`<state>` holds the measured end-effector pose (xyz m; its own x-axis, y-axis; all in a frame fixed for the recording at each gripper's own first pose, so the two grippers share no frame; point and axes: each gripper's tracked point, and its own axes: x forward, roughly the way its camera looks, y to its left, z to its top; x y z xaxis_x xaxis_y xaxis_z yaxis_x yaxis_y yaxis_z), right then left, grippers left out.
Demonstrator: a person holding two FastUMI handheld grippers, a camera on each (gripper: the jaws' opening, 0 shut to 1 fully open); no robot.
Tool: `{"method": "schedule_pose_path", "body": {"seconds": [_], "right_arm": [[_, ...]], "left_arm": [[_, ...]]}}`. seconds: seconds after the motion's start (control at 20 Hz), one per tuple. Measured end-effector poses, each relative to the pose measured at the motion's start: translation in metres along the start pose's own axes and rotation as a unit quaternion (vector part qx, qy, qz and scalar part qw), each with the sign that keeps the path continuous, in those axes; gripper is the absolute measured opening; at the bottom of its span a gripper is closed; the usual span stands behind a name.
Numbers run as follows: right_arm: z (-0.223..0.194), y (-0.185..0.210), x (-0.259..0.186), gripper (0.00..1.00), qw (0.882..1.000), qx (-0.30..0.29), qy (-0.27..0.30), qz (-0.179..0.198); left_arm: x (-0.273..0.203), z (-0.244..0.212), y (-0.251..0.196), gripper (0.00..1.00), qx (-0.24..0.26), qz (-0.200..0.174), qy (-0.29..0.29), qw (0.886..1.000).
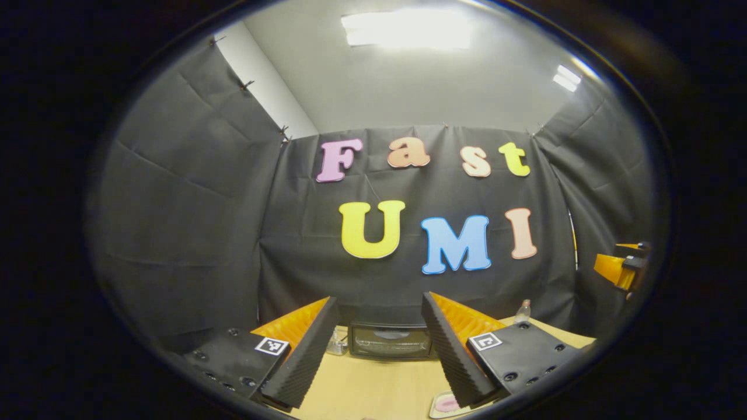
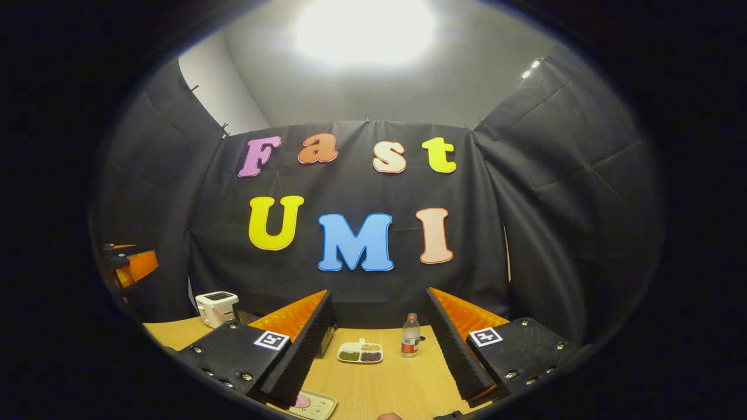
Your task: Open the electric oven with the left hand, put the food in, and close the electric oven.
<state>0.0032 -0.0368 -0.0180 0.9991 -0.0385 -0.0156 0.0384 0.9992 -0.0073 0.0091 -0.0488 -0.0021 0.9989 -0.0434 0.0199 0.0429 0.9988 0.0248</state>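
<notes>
We see the oven [image 1: 391, 340] shut, straight ahead between our left tool's [image 1: 379, 350] spread fingers, food plate [image 1: 449, 403] low by its right finger, right tool [image 2: 379, 350] open too, bottle [image 2: 410, 335] and tray [image 2: 360, 352] between its fingers, toaster [image 2: 216, 308] far left, all on the counter [image 2: 385, 385].

Both views face back wall | raised over table [image 1: 373, 385] (shared)

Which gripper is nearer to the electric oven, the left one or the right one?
Left. The left gripper faces the electric oven straight ahead between its open fingers; the right gripper points past it, toward the bottle.
</notes>
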Motion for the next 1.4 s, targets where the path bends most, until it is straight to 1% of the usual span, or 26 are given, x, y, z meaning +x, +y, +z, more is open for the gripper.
{"method": "schedule_pose_path", "body": {"seconds": [0.2, 0.25, 0.3, 0.45, 0.5, 0.7, 0.75, 0.8, 1.05, 1.3, 1.35, 1.4], "right_arm": [[-0.012, -0.001, 0.006, 0.96, 1.000, 0.009, 0.007, 0.016], [-0.014, -0.001, 0.009, 0.96, 1.000, 0.010, 0.006, 0.021], [-0.018, 0.000, 0.013, 0.96, 1.000, 0.007, 0.007, 0.026], [-0.029, 0.001, 0.022, 0.96, 0.999, 0.012, 0.019, 0.028], [-0.031, 0.001, 0.027, 0.96, 0.999, 0.018, 0.021, 0.024], [-0.041, 0.008, 0.047, 0.96, 0.999, 0.020, 0.034, 0.004], [-0.041, 0.011, 0.052, 0.96, 0.999, 0.018, 0.033, -0.001], [-0.039, 0.012, 0.057, 0.96, 0.999, 0.012, 0.029, -0.008], [-0.056, 0.025, 0.078, 0.96, 0.998, -0.008, 0.047, -0.043], [-0.069, 0.027, 0.087, 0.96, 0.994, -0.022, 0.061, -0.083], [-0.072, 0.026, 0.087, 0.97, 0.994, -0.024, 0.064, -0.090], [-0.074, 0.026, 0.086, 0.96, 0.993, -0.025, 0.069, -0.096]], "left_arm": [[0.018, -0.012, -0.014, 1.00, -0.005, 0.004, 0.010, 1.000], [0.025, -0.015, -0.013, 0.96, -0.004, 0.007, 0.010, 1.000], [0.035, -0.017, -0.011, 1.00, -0.001, 0.012, 0.009, 1.000], [0.071, -0.027, -0.012, 1.00, 0.008, 0.008, 0.012, 1.000], [0.086, -0.034, -0.013, 0.96, 0.009, 0.003, 0.017, 1.000], [0.149, -0.063, -0.009, 1.00, 0.017, -0.012, 0.023, 1.000], [0.165, -0.071, -0.010, 0.91, 0.017, -0.018, 0.027, 0.999], [0.182, -0.083, -0.011, 1.00, 0.016, -0.024, 0.033, 0.999], [0.258, -0.138, -0.016, 1.00, -0.004, -0.058, 0.067, 0.996], [0.307, -0.197, -0.026, 1.00, -0.008, -0.086, 0.104, 0.991], [0.315, -0.209, -0.029, 0.97, -0.008, -0.092, 0.112, 0.989], [0.321, -0.223, -0.031, 0.97, -0.008, -0.095, 0.123, 0.988]]}}
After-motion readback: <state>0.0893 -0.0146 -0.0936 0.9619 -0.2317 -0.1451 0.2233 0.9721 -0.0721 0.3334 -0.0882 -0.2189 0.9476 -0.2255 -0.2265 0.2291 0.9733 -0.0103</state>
